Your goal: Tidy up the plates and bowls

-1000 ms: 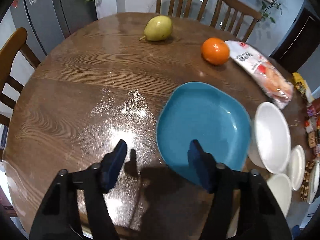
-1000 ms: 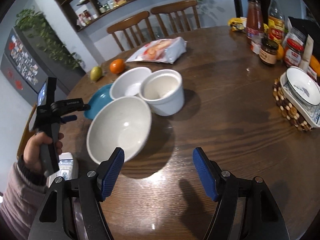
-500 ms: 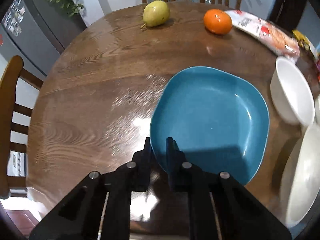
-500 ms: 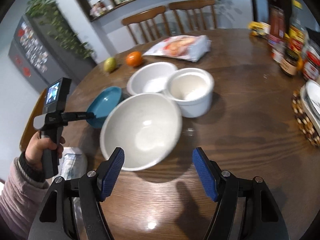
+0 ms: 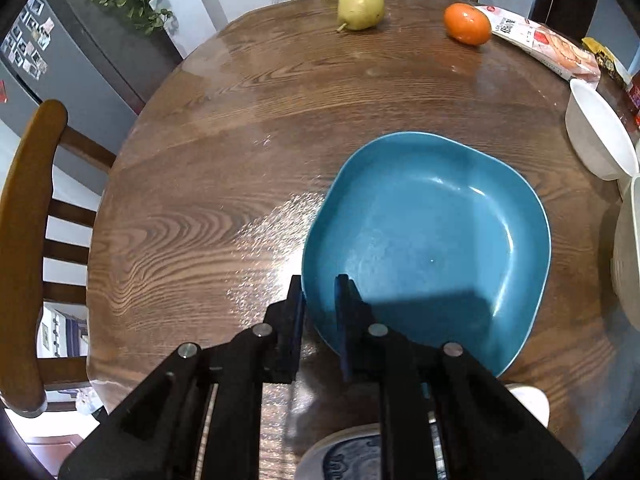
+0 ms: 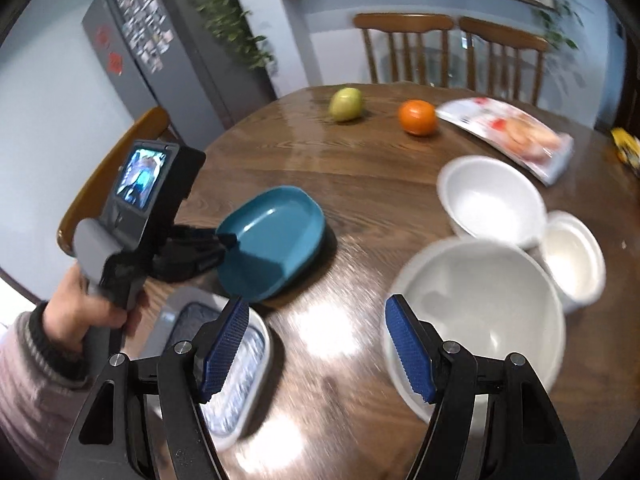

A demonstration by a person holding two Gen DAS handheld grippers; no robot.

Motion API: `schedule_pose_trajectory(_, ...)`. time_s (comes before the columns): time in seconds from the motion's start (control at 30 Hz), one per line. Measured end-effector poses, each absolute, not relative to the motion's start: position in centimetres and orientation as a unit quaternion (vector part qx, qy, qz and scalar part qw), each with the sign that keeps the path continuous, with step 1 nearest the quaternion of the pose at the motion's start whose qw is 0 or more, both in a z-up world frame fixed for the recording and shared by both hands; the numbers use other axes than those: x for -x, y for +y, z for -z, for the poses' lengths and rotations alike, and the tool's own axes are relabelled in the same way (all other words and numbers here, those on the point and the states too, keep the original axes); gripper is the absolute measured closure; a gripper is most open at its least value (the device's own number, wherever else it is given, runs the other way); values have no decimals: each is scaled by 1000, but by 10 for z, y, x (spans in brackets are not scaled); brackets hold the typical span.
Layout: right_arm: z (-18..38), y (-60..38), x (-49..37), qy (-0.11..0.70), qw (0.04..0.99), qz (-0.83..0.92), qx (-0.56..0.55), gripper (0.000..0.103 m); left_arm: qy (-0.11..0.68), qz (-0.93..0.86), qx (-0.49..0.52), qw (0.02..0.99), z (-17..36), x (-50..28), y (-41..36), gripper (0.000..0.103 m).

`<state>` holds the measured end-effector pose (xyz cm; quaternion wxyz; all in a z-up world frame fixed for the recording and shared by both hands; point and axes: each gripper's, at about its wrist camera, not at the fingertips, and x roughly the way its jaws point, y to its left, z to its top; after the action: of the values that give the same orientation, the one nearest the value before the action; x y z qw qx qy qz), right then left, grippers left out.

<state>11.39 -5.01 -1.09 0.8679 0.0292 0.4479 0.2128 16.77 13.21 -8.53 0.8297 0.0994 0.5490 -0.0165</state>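
**Left gripper clamped on the blue plate's rim**

In the left wrist view we see our left gripper (image 5: pixel 320 300) at the lower centre of the frame, its two fingers drawn close together with the near rim of the blue plate (image 5: pixel 432 232) pinched between them. The plate fills the centre right of that frame. In the right wrist view the same plate (image 6: pixel 272 236) sits left of centre, tilted, its near edge raised off the wooden table (image 6: pixel 360 184) where the left gripper (image 6: pixel 224 240) grips it, while its far edge looks to be down near the tabletop.

Our right gripper (image 6: pixel 316 352) occupies the bottom of the right wrist frame with its blue fingers spread wide and nothing between them. Just behind its right finger, at lower right, lies a large white bowl (image 6: pixel 480 312). Above it, toward the right of the frame, stand a medium white bowl (image 6: pixel 492 200) and a small white pot (image 6: pixel 572 256), close against each other. At the lower left, partly hidden by the gripper, a patterned dish (image 6: pixel 240 360) shows below the table edge.

Toward the top of the frame a pear (image 6: pixel 346 104), an orange (image 6: pixel 417 117) and a snack packet (image 6: pixel 512 136) lie on the table.
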Motion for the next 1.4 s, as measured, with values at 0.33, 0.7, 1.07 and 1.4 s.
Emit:
schedule_pose_trajectory(0.33,51,7,-173,485,855,-182,15,31,539,38,-84,837,85,-166,135,88)
schedule_pose_trajectory(0.7,77,17,-190,521,837,-165,22,76,534,58,-69,840,86,-168,138,89)
schedule_pose_trajectory(1.07,69,15,-190,500,852,-156,22,89,520,52,-45,851,85,-167,139,91)
schedule_pose_trajectory(1.4,40,2,-174,472,867,-161,-2,92,487,44,-41,872,60,-150,133,92)
